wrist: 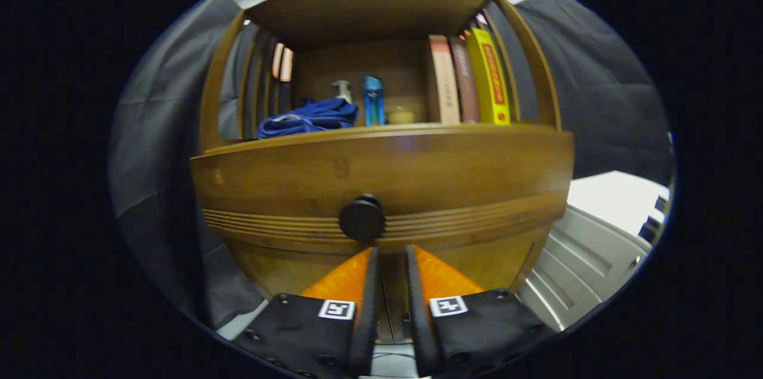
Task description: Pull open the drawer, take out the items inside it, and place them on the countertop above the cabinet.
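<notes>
Gripper [391, 251] is pointed straight ahead and level, fingers [368, 283] side by side with just a narrow gap between them, nothing pinched in there. Tips are close together and sit a bit short of anything ahead, so not touching or holding anything.

The brown wooden drawer front [381, 173] spans the full width of the brown wooden cabinet [477, 275], curved by the lens, with a band of horizontal grooves running along its lower part. A round black knob [362, 218] sits at the middle of that grooved band, sticking out toward the camera. The drawer looks closed; what lies inside it cannot be seen. The gripper [390, 251] has its fingers close together with a narrow gap, empty, their tips just below the knob and not touching it. The wooden countertop [393, 130] runs along the drawer's upper edge.
</notes>
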Demonstrator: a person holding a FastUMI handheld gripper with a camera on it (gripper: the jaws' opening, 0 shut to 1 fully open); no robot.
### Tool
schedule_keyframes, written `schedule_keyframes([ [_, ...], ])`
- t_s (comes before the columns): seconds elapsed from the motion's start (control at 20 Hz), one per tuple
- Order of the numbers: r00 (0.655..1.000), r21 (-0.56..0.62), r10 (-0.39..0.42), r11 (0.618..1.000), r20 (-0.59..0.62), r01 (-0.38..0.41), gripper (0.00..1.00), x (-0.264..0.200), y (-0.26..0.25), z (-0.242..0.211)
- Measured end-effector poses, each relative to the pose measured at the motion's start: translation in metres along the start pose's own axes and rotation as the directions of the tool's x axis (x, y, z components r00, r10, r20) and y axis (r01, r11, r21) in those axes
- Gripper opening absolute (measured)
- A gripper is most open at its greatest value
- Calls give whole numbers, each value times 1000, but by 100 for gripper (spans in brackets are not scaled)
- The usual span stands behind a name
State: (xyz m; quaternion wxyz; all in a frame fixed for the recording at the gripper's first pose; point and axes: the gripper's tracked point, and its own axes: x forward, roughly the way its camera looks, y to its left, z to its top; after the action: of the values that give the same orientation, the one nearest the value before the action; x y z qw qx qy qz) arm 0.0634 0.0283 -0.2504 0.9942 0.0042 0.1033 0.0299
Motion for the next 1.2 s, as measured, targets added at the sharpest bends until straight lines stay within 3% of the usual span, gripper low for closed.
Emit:
schedule_keyframes([
  [0.15,1000,-70,15,997,0,-15,62,13,16,6],
  [0.25,1000,-75,-3,997,1,3,68,10,15,7],
  [0.4,1000,-79,-2,997,3,2,68,9,14,7],
  [0.55,998,-101,-64,993,15,65,68,9,-2,15],
  [0.75,1000,-97,-22,995,-23,19,61,36,9,7],
  [1.0,999,-71,-27,997,-20,26,51,44,7,9],
  [1.1,999,-86,-19,996,-30,17,40,43,7,6],
  [1.2,999,-74,-11,997,-38,8,36,40,8,7],
])
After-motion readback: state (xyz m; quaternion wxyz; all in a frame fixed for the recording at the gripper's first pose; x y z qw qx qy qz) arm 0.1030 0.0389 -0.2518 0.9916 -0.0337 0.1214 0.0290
